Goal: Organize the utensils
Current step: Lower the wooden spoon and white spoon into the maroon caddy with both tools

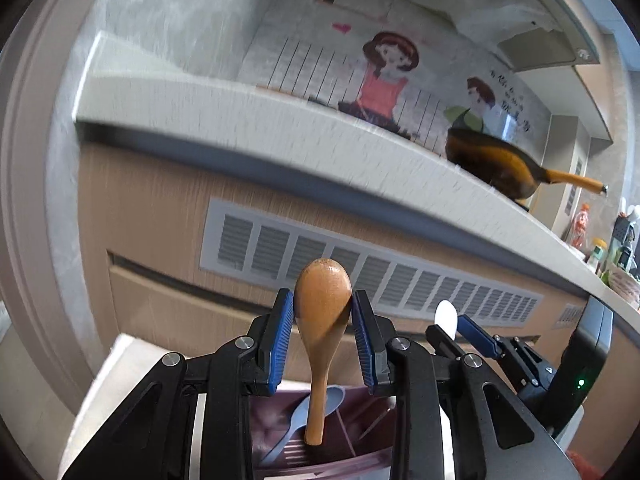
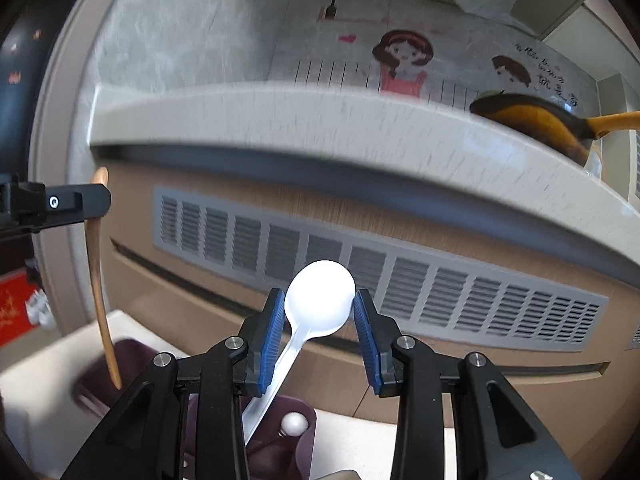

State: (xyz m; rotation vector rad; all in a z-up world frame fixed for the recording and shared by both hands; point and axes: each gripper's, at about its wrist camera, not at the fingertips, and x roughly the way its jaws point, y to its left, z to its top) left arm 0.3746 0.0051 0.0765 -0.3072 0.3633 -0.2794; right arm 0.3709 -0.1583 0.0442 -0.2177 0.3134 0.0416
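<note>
The left gripper pinched a wooden spoon by its bowl, handle hanging at six o'clock over the purple utensil tray. The right gripper likewise clasped a white plastic spoon. Lowering each straight down into its own compartment before letting go seemed wisest.

Wooden spoon bowl-up above maroon tray; white plastic spoon bowl-up, handle tilted.

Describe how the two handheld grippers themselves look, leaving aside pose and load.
The left gripper and right gripper match: black angular linkage arms, round silver pivot bolts, and two fingers faced with blue ribbed pads. From the left camera, a small green light glows on the right unit's black body. No cables or sleeves show.
</note>
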